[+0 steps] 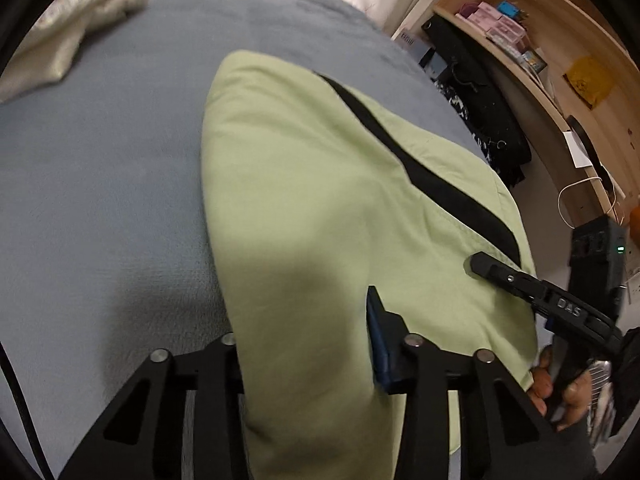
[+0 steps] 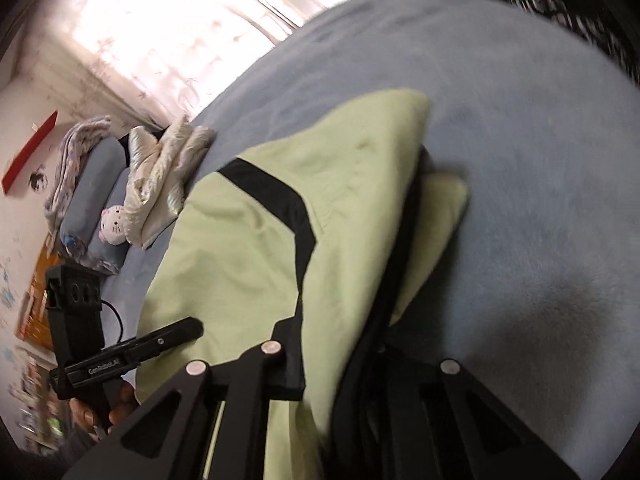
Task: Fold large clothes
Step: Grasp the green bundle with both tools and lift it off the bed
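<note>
Both the left gripper and right gripper pinch the green jacket; pull evenly toward 12 o'clock, keeping edges lined up.

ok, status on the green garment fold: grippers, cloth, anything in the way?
Left hand-held gripper shut on the green garment, near edge. Right hand-held gripper likewise shut on it. Garment partly folded on the blue bedspread. Cream cloth lies apart, not obstructing.

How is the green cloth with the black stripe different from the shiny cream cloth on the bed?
The light green garment with its black stripe lies folded fairly flat; the shiny cream fabric is crumpled in a heap. The green one sits nearest the gripper fingers; the cream one lies far off. Both rest on the grey-blue blanket.
</note>
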